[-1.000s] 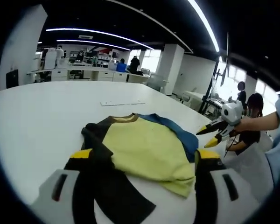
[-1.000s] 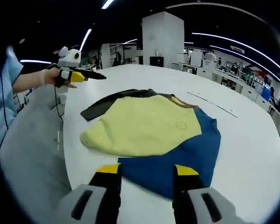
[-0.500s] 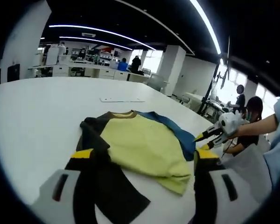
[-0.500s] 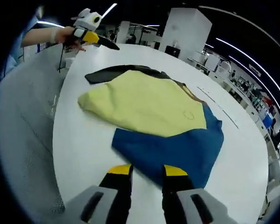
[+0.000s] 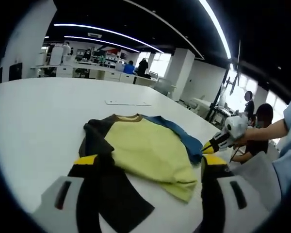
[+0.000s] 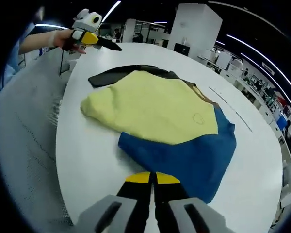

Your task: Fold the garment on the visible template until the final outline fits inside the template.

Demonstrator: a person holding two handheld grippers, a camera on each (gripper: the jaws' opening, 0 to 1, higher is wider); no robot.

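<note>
The garment lies on the white table (image 5: pixel 34 121), its yellow panel (image 5: pixel 148 150) folded over a blue part (image 5: pixel 182 136) and a black sleeve (image 5: pixel 99 145). My left gripper (image 5: pixel 149 162) is open, jaws wide apart; one jaw stands over the black sleeve, the other past the yellow corner. In the right gripper view the yellow panel (image 6: pixel 155 109) covers the blue part (image 6: pixel 194 155). My right gripper (image 6: pixel 153 177) is shut on the blue part's near edge. The left gripper (image 6: pixel 94 39) hangs above the table's far corner, beyond the black sleeve (image 6: pixel 119 74). The right gripper (image 5: pixel 216 141) touches the blue edge.
A thin marked strip (image 5: pixel 128 103) lies on the table beyond the collar, and the strip (image 6: pixel 230 107) runs past the garment's far side. The table edge (image 6: pixel 63 145) drops to grey floor. A seated person (image 5: pixel 262 121) and desks (image 5: pixel 87 73) are behind.
My right gripper's jaws went from wide open to shut at the blue edge as it moved down to the garment. The left gripper stayed open, almost still.
</note>
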